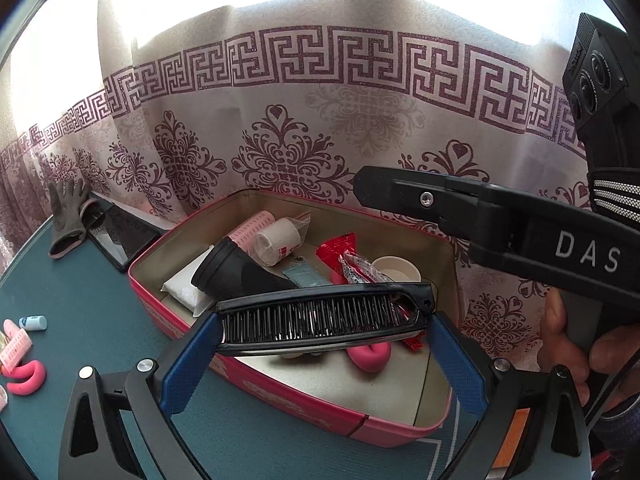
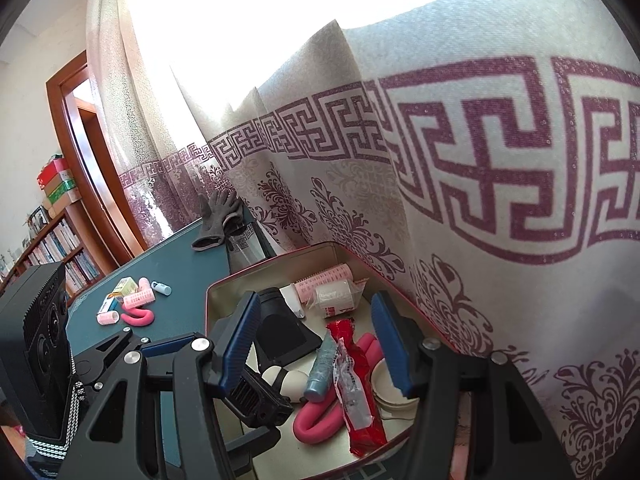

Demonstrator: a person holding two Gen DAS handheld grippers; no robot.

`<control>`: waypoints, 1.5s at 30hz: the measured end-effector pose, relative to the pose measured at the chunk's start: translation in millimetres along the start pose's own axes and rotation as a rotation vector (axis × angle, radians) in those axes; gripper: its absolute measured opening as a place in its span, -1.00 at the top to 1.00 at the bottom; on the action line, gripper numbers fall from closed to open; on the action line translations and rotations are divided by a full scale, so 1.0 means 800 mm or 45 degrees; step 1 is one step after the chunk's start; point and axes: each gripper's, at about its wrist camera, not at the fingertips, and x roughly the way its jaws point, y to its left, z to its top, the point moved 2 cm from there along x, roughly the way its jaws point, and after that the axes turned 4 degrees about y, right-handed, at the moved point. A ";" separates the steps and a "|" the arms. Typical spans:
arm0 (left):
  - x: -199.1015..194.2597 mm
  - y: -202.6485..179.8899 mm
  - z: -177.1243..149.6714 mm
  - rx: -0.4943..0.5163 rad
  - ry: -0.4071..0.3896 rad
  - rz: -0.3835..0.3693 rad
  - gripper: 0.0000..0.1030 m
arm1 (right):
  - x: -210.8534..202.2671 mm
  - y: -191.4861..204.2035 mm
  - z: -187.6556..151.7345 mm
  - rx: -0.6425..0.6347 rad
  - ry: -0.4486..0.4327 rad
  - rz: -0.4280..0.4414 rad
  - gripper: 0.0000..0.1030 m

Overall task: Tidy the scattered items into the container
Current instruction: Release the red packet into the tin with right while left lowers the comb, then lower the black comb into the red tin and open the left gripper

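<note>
Now my left gripper (image 1: pixel 324 330) is clamped on the black comb (image 1: pixel 324 318) above the pink tin (image 1: pixel 304 396) at the surface's curtain edge; my right gripper (image 2: pixel 316 340), jaws apart and empty, hangs over the tin; I judge the drop comes next: lower, release; rollers (image 2: pixel 136 300) remain at the far edge.

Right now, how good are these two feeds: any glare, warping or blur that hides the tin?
Left wrist view: the window above the curtain is blown out white, the fisheye bends the curtain band, but the comb in the left gripper and the tin are sharp. Right wrist view: same white glare up top, strong edge warping, tin contents clear between the right gripper fingers.
</note>
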 end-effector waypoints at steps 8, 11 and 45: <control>-0.004 0.003 -0.002 -0.012 -0.019 -0.041 -0.99 | 0.004 0.002 0.000 -0.012 0.012 0.009 -0.21; -0.010 0.006 -0.003 -0.028 -0.044 -0.104 -0.99 | 0.005 0.002 -0.001 -0.009 0.014 0.008 -0.21; -0.024 0.001 -0.002 0.204 -0.225 -0.104 -0.99 | -0.001 -0.010 0.006 0.024 -0.005 -0.001 -0.29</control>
